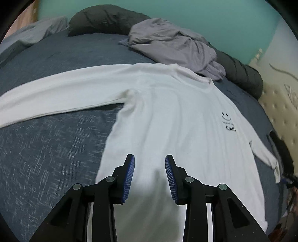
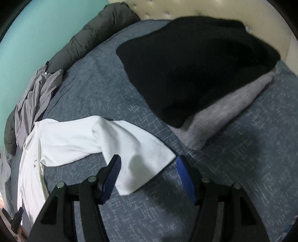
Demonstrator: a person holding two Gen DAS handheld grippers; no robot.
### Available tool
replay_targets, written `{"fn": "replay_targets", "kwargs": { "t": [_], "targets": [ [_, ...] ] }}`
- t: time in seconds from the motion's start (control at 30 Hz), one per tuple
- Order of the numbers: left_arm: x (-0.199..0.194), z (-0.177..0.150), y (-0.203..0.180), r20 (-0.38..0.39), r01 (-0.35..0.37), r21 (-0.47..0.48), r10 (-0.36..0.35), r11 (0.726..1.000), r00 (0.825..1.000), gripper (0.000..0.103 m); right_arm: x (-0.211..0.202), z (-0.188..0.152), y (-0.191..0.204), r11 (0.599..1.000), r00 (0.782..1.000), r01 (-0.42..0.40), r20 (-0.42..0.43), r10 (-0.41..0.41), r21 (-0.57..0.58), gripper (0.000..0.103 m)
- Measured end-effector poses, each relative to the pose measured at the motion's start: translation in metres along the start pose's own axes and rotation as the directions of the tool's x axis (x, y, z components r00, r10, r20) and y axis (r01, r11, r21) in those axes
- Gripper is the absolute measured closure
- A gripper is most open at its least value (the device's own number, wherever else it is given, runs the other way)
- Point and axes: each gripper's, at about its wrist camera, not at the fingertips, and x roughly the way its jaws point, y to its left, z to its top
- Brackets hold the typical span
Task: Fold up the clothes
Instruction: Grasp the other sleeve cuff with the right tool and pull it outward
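A white long-sleeved shirt [image 1: 167,115] with a small smiley print lies face up and spread flat on the blue bedspread [image 1: 46,149], one sleeve stretched out to the left. My left gripper [image 1: 150,158] hovers open above the shirt's lower body, with nothing between its fingers. In the right wrist view the shirt's other sleeve [image 2: 104,137] runs toward me. Its cuff end [image 2: 141,167] lies between the open blue pads of my right gripper [image 2: 148,159], which are spread wide on either side of it.
A crumpled grey garment [image 1: 173,46] and a dark duvet roll [image 1: 104,20] lie along the far edge by the teal wall. A black garment [image 2: 195,63] rests on a folded grey one [image 2: 219,119] near the cream padded headboard [image 2: 204,9].
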Motion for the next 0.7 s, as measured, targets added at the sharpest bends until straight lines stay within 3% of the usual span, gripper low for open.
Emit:
{"fn": "replay_targets", "kwargs": {
  "t": [0.2,0.27,0.3,0.33,0.43,0.7],
  "targets": [
    [0.005,-0.001,-0.007,0.017,0.006,0.018,-0.006,1.000,1.000,0.066,0.016,0.003,-0.008,1.000,1.000,0.006,-0.006,-0.005,0.028,0.040],
    [0.008,-0.002,-0.004,0.012,0.011,0.012,-0.011,1.000,1.000,0.066,0.015,0.002,-0.002,0.999,0.999,0.040,0.009,-0.040,-0.008,0.040],
    [0.008,-0.001,-0.003,0.012,0.011,0.011,-0.012,1.000,1.000,0.066,0.015,0.002,0.001,0.998,0.998,0.061,0.018,-0.060,-0.029,0.047],
    [0.008,-0.001,-0.003,0.012,0.012,0.009,-0.012,1.000,1.000,0.066,0.014,0.001,0.005,0.995,0.996,0.081,0.027,-0.080,-0.050,0.067],
    [0.009,-0.001,0.000,0.012,0.013,0.005,-0.013,1.000,1.000,0.066,0.010,0.001,0.015,0.990,0.994,0.096,0.052,-0.091,-0.100,0.091],
    [0.010,-0.002,0.003,0.013,0.019,-0.008,-0.018,1.000,1.000,0.066,-0.051,0.031,0.035,0.967,0.967,0.137,0.241,-0.083,-0.214,0.097]
  ]
}}
